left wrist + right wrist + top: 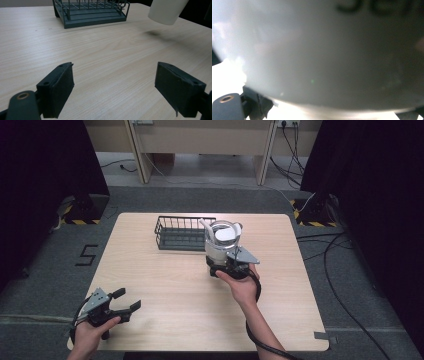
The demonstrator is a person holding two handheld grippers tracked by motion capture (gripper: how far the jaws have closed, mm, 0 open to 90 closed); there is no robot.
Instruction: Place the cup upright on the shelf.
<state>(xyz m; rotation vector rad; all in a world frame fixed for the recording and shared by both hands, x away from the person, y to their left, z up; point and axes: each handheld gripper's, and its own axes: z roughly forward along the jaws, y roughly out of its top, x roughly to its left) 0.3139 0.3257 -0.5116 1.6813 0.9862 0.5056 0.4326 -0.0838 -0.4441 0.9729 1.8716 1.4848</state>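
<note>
A white cup point(222, 239) with dark lettering on its side hangs above the table, just right of a dark wire basket point(182, 232). My right gripper point(220, 257) is shut on the cup's lower part from the near side. In the right gripper view the cup's wall point(324, 55) sits very close, hiding most of the jaws. My left gripper point(127, 299) rests open at the table's near left corner, nothing between its jaws. In the left gripper view, that gripper point(113, 75) faces the basket point(91, 11), and the cup's base point(166, 11) floats over its own shadow.
The light wooden table point(165, 315) has bare surface between the two grippers. Black curtains stand at both sides. Cables trail on the grey floor to the right of the table point(340, 285).
</note>
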